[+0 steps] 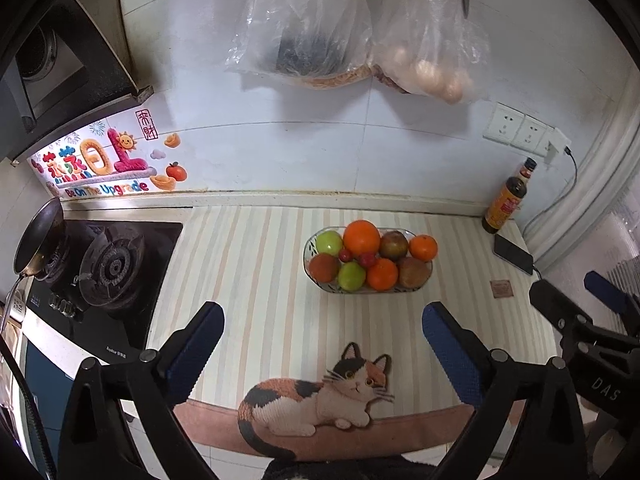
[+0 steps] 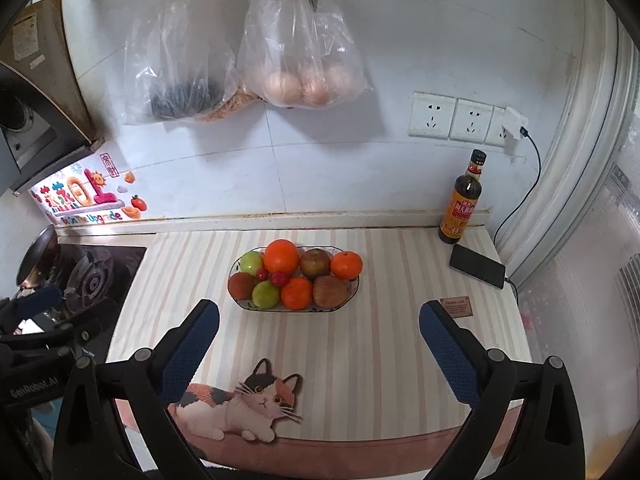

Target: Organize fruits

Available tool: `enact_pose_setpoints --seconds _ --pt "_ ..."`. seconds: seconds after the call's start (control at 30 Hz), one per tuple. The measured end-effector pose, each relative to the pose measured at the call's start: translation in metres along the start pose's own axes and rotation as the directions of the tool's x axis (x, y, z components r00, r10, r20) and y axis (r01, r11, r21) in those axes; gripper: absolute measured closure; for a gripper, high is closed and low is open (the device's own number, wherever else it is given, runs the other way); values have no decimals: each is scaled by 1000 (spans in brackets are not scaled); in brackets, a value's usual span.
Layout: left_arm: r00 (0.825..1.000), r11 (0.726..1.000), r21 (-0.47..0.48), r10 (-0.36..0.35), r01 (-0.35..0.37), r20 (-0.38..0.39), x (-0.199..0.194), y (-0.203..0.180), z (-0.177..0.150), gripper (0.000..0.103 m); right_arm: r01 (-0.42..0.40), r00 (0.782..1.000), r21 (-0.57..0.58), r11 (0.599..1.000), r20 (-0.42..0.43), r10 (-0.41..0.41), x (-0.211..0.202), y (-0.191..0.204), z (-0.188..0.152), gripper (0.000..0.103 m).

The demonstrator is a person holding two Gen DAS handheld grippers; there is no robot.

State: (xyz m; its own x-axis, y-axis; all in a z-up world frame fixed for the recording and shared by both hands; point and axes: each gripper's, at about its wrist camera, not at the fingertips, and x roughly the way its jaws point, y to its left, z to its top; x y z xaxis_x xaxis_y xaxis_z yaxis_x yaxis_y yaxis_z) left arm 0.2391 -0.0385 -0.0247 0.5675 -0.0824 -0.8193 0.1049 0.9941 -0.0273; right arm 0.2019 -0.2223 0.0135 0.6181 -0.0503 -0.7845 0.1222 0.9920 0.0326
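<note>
An oval glass plate on the striped mat holds several fruits: oranges, green apples, brownish-red apples and small red fruits. My left gripper is open and empty, above the mat's front part, short of the plate. My right gripper is open and empty, just in front of the plate. The right gripper also shows at the right edge of the left wrist view; the left gripper shows at the left edge of the right wrist view.
A gas stove with a pan lies to the left. A dark sauce bottle and a charging phone sit at the back right. Plastic bags hang on the wall.
</note>
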Motion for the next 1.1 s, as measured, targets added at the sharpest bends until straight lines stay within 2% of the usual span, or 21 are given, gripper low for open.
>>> enact_pose_setpoints --seconds 0.3,0.63,1.1 --pt "999 999 -8 50 -51 -14 28 5 6 1 24 1000 -3 1000 -15 -24 36 -6 2 1" --pt "993 999 13 54 -53 -105 46 3 2 1 23 997 -14 1000 -76 -24 59 -8 1 1" --pt "994 998 19 56 -55 -93 47 0 3 1 23 996 -11 1000 -87 -24 63 -13 1 1"
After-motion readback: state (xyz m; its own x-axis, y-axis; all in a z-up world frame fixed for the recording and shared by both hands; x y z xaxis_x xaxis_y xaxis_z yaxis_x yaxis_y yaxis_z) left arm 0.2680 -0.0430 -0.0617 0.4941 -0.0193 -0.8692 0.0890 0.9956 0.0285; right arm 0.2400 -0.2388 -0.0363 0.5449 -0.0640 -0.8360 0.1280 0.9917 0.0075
